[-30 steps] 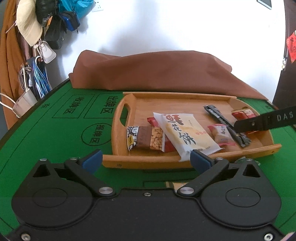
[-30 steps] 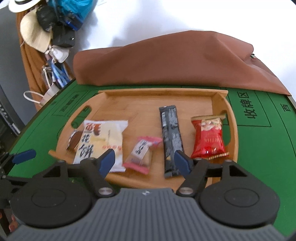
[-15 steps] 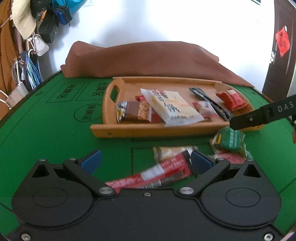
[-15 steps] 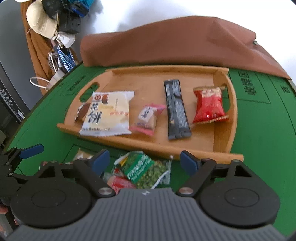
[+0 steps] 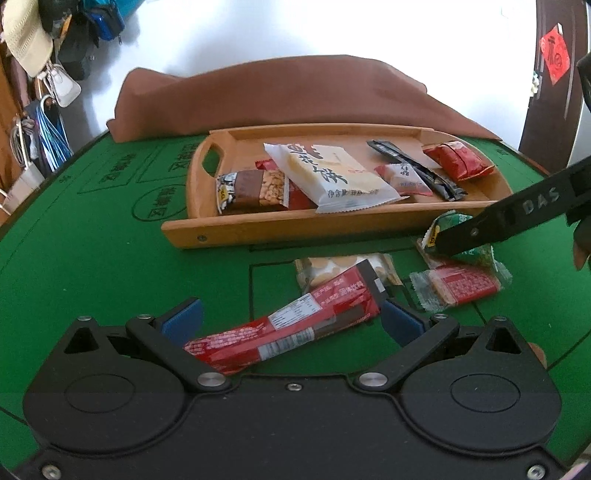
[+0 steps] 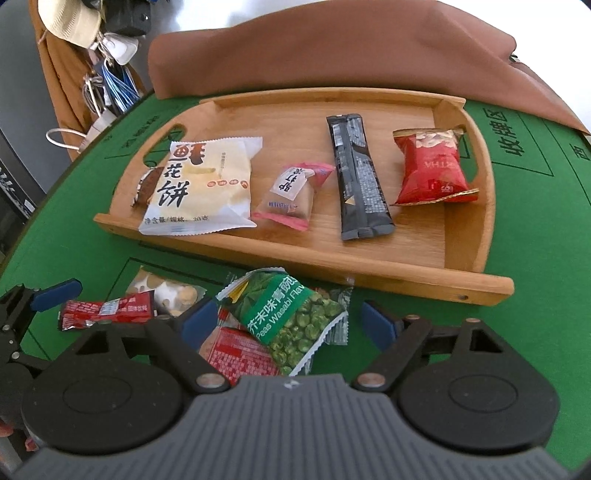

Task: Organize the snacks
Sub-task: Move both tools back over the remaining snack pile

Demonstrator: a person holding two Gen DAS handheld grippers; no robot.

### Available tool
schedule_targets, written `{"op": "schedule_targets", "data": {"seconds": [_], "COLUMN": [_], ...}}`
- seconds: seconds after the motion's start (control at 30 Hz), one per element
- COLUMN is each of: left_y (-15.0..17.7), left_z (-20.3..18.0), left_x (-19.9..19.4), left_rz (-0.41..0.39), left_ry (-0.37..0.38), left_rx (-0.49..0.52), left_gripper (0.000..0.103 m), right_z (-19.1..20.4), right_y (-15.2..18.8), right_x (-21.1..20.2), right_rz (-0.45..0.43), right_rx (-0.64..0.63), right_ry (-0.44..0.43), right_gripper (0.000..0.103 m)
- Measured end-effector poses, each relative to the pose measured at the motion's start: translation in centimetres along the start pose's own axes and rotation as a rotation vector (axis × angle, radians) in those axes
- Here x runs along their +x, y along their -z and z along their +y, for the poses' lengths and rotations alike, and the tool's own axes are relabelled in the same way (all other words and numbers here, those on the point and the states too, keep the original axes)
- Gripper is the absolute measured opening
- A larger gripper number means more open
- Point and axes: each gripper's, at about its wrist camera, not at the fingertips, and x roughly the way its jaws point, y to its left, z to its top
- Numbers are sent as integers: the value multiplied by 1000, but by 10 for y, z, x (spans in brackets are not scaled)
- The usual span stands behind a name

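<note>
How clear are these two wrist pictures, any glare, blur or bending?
Left wrist view: sharp, the white wall blown out, the wooden tray bowed by the fisheye. Right wrist view: the wasabi pea packet print is readable, with the green table curving at the edges.

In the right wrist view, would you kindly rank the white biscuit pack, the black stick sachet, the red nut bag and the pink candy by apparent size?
1. White biscuit pack, clearly largest.
2. Black stick sachet and red nut bag: similar area, one long and narrow, one squat; not ranked.
3. Pink candy, smallest.
All lie on the wooden tray.
</note>
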Motion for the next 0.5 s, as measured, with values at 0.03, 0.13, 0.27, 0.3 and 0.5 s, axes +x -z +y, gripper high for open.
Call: {"op": "schedule_targets", "data": {"seconds": [0.03, 0.13, 0.27, 0.3, 0.5], "left_y": [-1, -3, -2, -1, 1], "left_z": [0, -1, -6, -6, -12], "left_x": [1, 3, 9, 8, -3], "left_rz": [-1, 10, 65, 65, 66], "left_ry": [12, 29, 24, 31, 64], "left_rx": [-6, 2, 22, 23, 47], "left_gripper": [103, 103, 99, 98, 63], "right_z": [2, 7, 14, 15, 18], "right_y": [0, -1, -2, -1, 2], "right_x": [1, 3, 6, 7, 7], "right_rz": [-6, -7, -8, -9, -20], "right_rx": [-7, -22, -51, -58, -84], "right_ry": [7, 13, 32, 38, 56], "right_gripper": [90, 90, 90, 90, 87]}}
